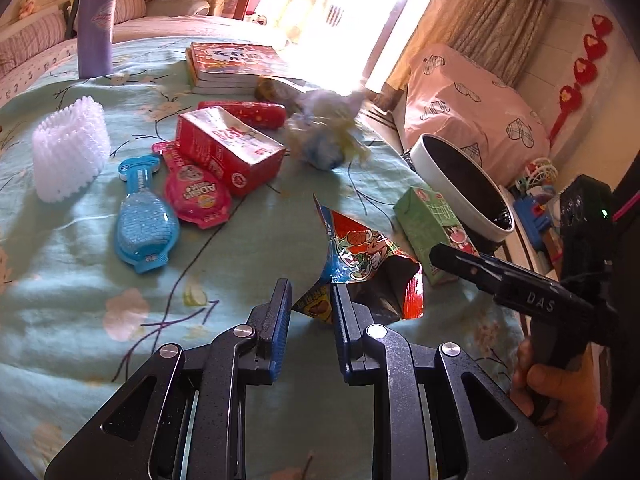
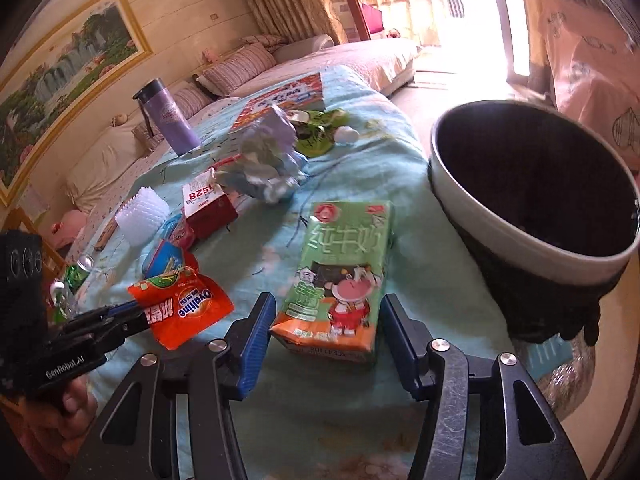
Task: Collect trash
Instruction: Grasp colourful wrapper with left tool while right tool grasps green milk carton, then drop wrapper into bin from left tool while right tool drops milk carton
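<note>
The left gripper (image 1: 310,300) pinches the orange snack wrapper (image 2: 182,308) by one end, lifted just off the teal cloth covering the tabletop (image 1: 240,232) near its right edge. The right gripper (image 2: 326,328) has its jaws spread on either side of the green milk carton (image 2: 340,272), which lies flat by that same edge, the pads not pressing on it. Just beyond the edge stands the white-rimmed trash bin (image 2: 516,232), lined with a black bag.
</note>
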A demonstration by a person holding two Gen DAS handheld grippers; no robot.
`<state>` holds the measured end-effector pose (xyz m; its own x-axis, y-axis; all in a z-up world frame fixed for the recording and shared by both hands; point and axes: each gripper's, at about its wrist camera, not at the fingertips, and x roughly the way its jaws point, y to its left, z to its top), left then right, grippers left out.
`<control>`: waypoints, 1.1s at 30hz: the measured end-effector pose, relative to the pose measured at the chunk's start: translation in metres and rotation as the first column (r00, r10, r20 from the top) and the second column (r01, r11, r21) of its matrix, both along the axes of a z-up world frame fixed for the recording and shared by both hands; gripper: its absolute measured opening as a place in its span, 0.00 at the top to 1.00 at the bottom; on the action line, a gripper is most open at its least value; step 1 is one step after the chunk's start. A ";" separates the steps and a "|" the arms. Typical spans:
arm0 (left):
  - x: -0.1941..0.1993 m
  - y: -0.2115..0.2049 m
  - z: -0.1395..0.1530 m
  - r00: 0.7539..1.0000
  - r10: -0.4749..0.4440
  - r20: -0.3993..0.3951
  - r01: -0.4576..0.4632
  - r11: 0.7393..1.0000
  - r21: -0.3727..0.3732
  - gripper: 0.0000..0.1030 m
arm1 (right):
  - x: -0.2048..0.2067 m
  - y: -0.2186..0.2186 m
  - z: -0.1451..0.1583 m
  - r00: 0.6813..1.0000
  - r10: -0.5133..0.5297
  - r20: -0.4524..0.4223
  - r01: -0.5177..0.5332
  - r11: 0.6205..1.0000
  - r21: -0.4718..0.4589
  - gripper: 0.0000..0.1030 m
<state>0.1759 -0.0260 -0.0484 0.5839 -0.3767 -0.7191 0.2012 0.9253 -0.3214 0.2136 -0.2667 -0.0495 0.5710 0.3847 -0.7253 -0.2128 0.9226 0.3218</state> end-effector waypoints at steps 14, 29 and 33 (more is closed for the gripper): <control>0.000 -0.018 0.011 1.000 0.000 0.021 0.000 0.999 0.032 0.82 | -0.005 -0.013 0.009 0.996 -0.044 0.073 0.044 0.999 0.011 0.51; 0.030 -0.105 0.037 0.990 -0.131 0.056 0.129 0.991 0.039 0.82 | -0.017 -0.106 0.046 0.968 -0.201 0.152 0.193 0.979 0.071 0.51; 0.043 -0.124 0.041 0.987 -0.154 0.056 0.151 0.987 0.047 0.82 | -0.010 -0.123 0.046 0.963 -0.226 0.150 0.218 0.974 0.068 0.51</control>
